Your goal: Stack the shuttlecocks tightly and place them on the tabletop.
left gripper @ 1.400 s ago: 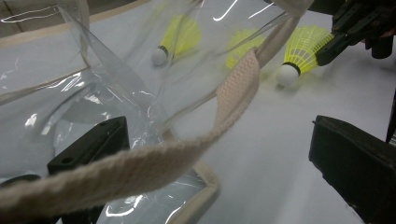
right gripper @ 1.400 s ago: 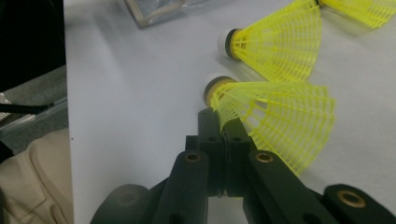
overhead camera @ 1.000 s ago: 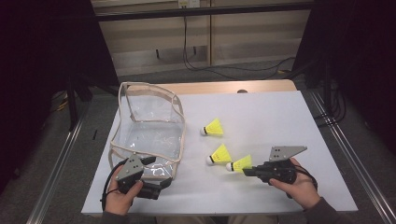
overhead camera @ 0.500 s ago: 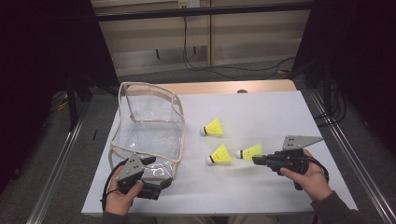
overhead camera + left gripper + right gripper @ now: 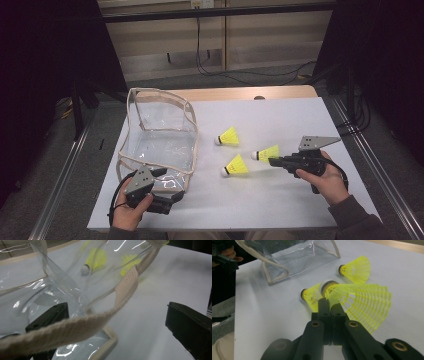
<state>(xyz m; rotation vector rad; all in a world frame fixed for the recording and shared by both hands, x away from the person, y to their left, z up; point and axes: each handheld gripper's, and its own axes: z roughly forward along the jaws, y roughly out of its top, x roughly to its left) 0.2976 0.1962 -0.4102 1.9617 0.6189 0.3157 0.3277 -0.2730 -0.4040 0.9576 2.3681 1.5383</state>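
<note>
In the left gripper view, the two black jaws were seen standing wide apart, one at the lower left and one at the lower right. A cream woven strap (image 5: pixel 75 327) of the clear plastic bag (image 5: pixel 37 290) was stretched across the gap between them, passing in front of the left jaw and rising toward the top of the frame. The crinkled transparent wall was lying against the left jaw. Through the plastic, two yellow shuttlecocks (image 5: pixel 96 258) were made out, blurred, one with its white cork visible. The white desk (image 5: pixel 175 277) was spread beyond.
</note>
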